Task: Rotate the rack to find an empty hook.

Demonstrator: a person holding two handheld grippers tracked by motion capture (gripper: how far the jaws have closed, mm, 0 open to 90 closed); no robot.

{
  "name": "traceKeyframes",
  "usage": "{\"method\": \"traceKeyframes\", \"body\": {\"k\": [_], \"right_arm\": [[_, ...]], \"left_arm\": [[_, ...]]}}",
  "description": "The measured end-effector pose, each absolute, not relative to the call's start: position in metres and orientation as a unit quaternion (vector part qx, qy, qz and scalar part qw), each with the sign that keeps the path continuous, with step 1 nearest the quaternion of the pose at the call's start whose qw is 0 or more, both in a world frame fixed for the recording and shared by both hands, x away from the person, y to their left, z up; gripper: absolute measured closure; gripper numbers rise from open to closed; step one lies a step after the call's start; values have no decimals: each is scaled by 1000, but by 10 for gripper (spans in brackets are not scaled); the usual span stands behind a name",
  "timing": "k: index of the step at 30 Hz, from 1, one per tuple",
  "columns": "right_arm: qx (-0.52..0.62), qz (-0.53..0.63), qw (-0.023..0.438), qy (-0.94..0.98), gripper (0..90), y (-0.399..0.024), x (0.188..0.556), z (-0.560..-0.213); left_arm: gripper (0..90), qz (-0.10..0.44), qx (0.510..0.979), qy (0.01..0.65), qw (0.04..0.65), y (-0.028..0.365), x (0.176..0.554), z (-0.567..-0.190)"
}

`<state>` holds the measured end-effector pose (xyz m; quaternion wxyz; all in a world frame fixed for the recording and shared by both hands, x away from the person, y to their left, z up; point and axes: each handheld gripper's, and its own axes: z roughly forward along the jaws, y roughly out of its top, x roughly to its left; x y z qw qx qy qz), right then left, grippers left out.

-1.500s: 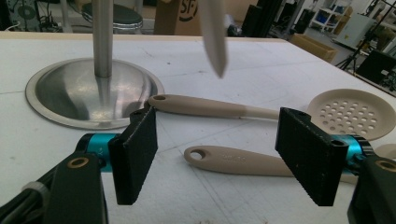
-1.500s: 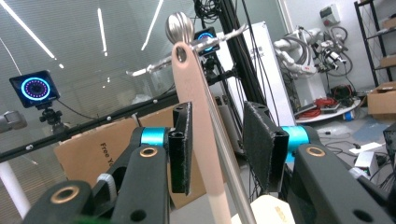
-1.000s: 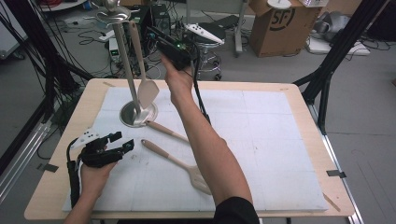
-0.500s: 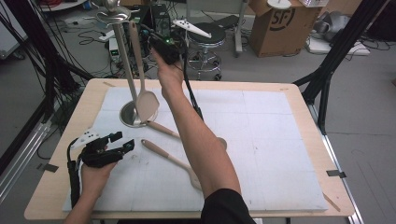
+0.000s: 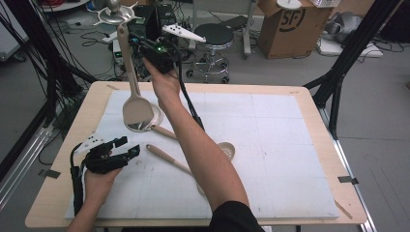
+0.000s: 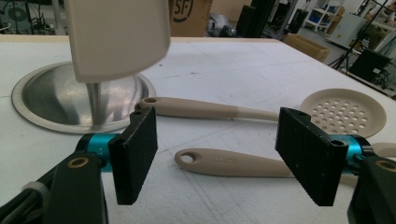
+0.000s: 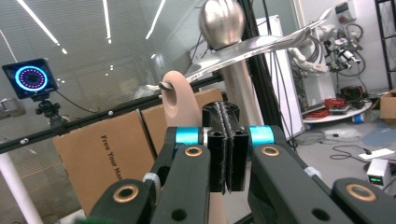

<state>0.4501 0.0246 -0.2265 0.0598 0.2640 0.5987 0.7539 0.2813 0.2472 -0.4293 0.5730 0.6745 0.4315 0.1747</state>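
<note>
A beige spatula (image 5: 130, 77) hangs by its handle hole from a hook at the top of the steel rack stand (image 5: 114, 11). Its blade (image 6: 116, 37) dangles over the round steel base (image 6: 56, 100). My right gripper (image 5: 140, 41) is raised beside the top of that handle, and its jaws (image 7: 226, 144) are shut together in front of the handle (image 7: 176, 100) with nothing seen between them. My left gripper (image 5: 129, 146) rests low at the table's left, open (image 6: 219, 154). A beige utensil handle (image 6: 229, 163) lies on the mat just beyond its pads. A slotted skimmer (image 6: 343, 114) lies farther off.
A white mat (image 5: 270, 145) covers the wooden table (image 5: 314, 104). The skimmer (image 5: 226, 151) and the second utensil (image 5: 164, 157) lie mid-table, partly under the right forearm. A stool (image 5: 212, 36), cardboard boxes (image 5: 290, 24) and cables stand on the floor beyond the far edge.
The right hand has moved left toward the top of the rack and the hanging spatula's handle. The left hand and the utensils on the mat have stayed put.
</note>
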Motion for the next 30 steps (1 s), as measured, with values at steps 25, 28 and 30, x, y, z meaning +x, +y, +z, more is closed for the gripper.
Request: {"method": "traceKeyframes", "body": {"k": [25, 28, 30], "right_arm": [[291, 756, 68, 582, 900, 14, 455, -225], [299, 761, 77, 571, 900, 7, 461, -220], [306, 761, 77, 567, 900, 4, 466, -217]], "left_arm": [[302, 175, 676, 428, 574, 245, 281, -429], [302, 174, 677, 428, 572, 246, 281, -429], [302, 174, 677, 428, 573, 246, 282, -429]]}}
